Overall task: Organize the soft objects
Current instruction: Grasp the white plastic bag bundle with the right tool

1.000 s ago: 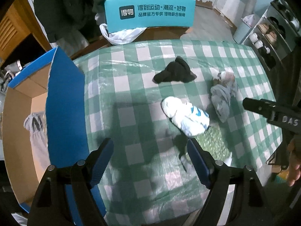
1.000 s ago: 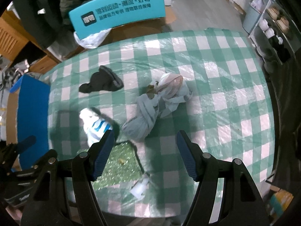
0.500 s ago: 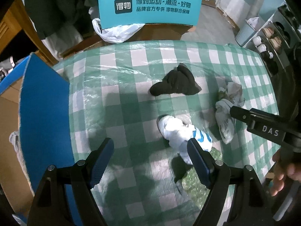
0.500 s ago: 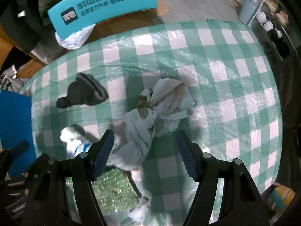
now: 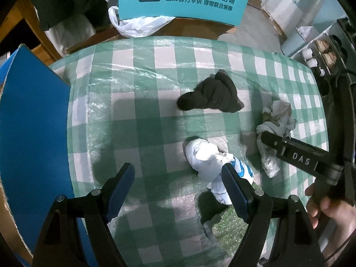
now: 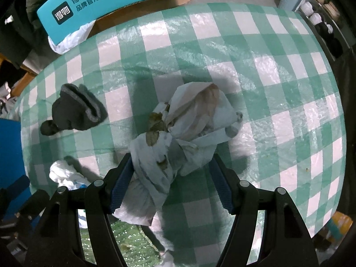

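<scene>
Three soft items lie on the green checked tablecloth [image 5: 138, 133]. A white printed cloth bundle [image 6: 178, 138] sits between the open fingers of my right gripper [image 6: 171, 182]; it also shows in the left wrist view [image 5: 273, 124]. A white and blue cloth [image 5: 213, 162] lies by the right finger of my open, empty left gripper [image 5: 178, 184]; it also shows in the right wrist view [image 6: 64, 173]. A dark sock bundle [image 5: 213, 95] lies further back, and shows in the right wrist view [image 6: 75, 111].
A cardboard box with a blue flap [image 5: 33, 133] stands at the table's left edge. A teal printed box [image 5: 184, 0] and a white plastic bag [image 5: 138, 24] sit beyond the far edge. A green bubble-wrap sheet [image 6: 124, 242] lies near the front edge.
Both grippers have moved forward and down toward the table. The right gripper now has the white printed bundle between its open fingers. The left gripper has neared the white and blue cloth.
</scene>
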`<state>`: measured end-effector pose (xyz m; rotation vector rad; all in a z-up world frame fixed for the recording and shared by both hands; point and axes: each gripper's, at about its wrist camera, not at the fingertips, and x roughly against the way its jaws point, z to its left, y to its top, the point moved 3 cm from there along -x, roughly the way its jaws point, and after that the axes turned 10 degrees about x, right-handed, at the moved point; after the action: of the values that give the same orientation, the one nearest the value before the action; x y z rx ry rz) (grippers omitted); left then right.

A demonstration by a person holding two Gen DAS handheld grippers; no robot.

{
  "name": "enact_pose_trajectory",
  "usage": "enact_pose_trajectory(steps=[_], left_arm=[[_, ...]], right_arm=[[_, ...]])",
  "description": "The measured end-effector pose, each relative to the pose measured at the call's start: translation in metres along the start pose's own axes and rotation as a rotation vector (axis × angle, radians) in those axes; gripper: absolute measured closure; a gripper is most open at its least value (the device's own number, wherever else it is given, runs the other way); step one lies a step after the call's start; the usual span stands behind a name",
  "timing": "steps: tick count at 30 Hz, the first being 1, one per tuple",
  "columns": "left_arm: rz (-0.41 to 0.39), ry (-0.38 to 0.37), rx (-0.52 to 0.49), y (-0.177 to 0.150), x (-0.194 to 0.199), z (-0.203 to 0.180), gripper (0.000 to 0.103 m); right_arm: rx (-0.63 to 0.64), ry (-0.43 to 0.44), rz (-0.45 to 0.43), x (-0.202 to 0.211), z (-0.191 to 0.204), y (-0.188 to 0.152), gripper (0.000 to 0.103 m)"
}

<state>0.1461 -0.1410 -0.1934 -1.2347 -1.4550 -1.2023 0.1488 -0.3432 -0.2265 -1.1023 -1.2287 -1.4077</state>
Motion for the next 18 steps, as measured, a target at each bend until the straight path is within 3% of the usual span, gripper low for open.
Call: enact_pose_trajectory(steps=[6,8,10,18], left_arm=[[0.013,-0.005,-0.003,-0.004,-0.004,-0.005,0.021],[0.014,-0.004,-0.009,-0.006,-0.004,-0.009,0.021],[0.014,-0.006,-0.020,-0.008,-0.003,-0.013,0.021],[0.027,-0.017,-0.028,-0.011,-0.009,-0.026,0.021]], right_arm=[[0.052,0.009,0.024,-0.009,0.006,-0.006,0.036],[0.067,-0.007,0.022,-0.009,0.006,-0.008,0.045],[0.079,-0.015,0.021,-0.007,0.004,-0.009,0.069],[0.075,-0.003,0.002,0.006,-0.007,-0.020,0.072]])
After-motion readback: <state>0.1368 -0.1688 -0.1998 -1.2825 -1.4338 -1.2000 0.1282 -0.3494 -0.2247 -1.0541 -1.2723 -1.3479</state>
